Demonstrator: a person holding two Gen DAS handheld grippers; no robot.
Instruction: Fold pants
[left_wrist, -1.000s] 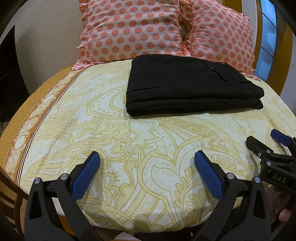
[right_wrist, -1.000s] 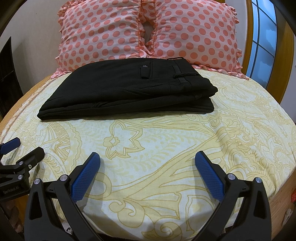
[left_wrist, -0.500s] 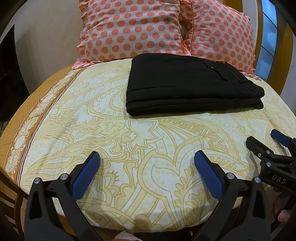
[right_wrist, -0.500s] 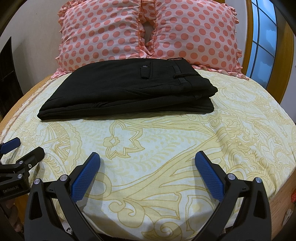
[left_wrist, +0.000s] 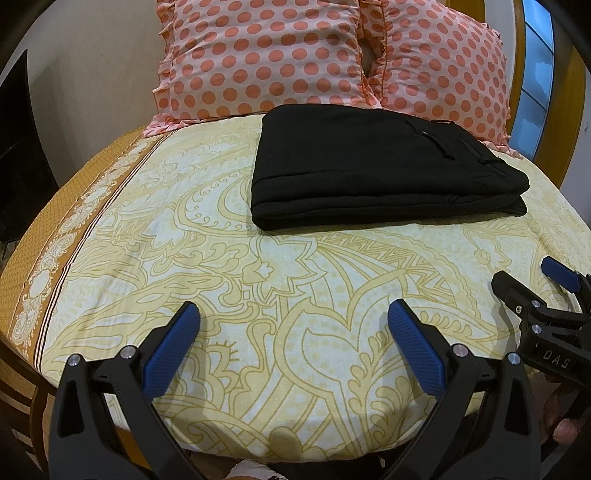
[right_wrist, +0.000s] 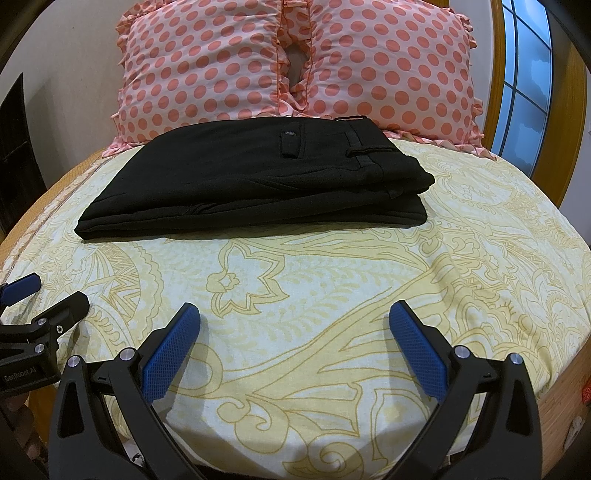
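- Pants (left_wrist: 380, 166), black, lie folded into a flat rectangular stack on the bedsheet (left_wrist: 258, 280), close to the head of the bed.
- Waistband end, with a buttoned back-pocket flap and belt loop visible from the right wrist view, faces the right side; the folded edge faces the left.
- Two pink polka-dot pillows (right_wrist: 295, 62) stand side by side just behind the pants, their frilled edges meeting in the middle.
- Left gripper (left_wrist: 293, 332) hovers over the near part of the yellow patterned sheet, its blue pads (left_wrist: 171, 352) spread wide apart, gripping nothing, well short of the pants.
- Right gripper (right_wrist: 295, 332) hovers likewise beside it, blue pads (right_wrist: 417, 352) wide apart and empty.
- Each camera catches the other gripper at its frame edge.
- A blue-paned window (right_wrist: 524, 77) in a wooden frame shows at the right.
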